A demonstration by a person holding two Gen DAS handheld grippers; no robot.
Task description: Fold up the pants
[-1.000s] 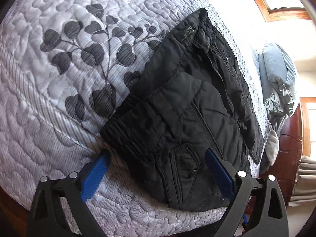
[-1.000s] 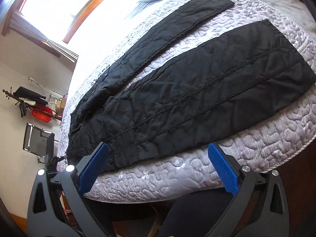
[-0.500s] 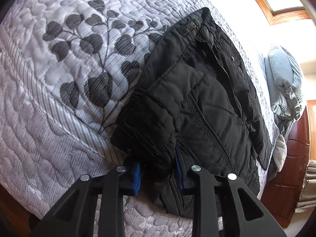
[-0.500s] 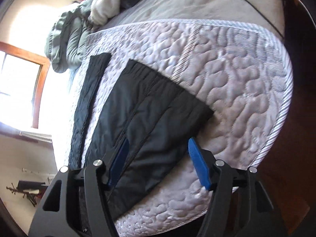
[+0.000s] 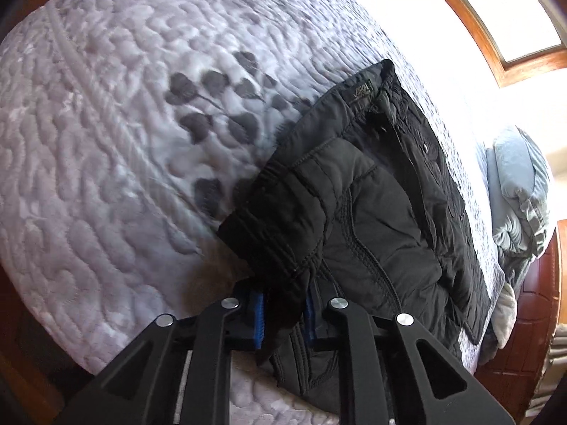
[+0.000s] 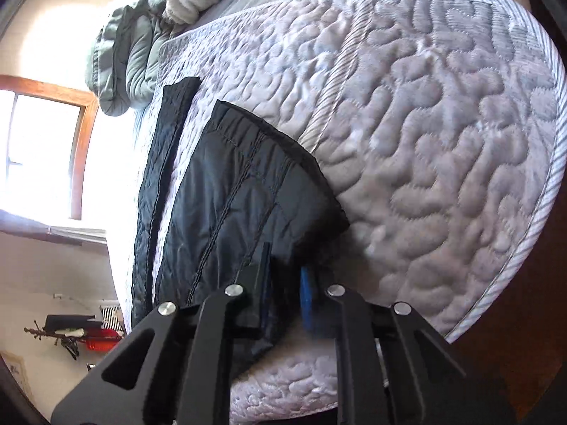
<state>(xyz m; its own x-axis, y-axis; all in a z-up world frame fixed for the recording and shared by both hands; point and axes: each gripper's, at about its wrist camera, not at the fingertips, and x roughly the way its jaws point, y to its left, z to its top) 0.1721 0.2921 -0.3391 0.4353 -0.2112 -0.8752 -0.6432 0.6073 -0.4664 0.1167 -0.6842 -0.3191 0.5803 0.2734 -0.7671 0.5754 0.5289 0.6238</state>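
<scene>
With the pants (image 5: 372, 212) spread on the bed (image 5: 106, 141), legs apart and unfolded, the left gripper (image 5: 283, 313) pinched the waistband corner while the right gripper (image 6: 285, 283) pinched the near leg's hem, so every fold remained undone.

A bed (image 5: 106, 177) is carrying everything, its grey quilted cover (image 6: 443, 141) showing a dark leaf print (image 5: 212, 106) near one end. Black pants (image 5: 372, 212) are lying directly on the quilt, legs stretching side by side, and rumpled grey-green bedding (image 6: 127, 53) is sitting bunched at the far end.
</scene>
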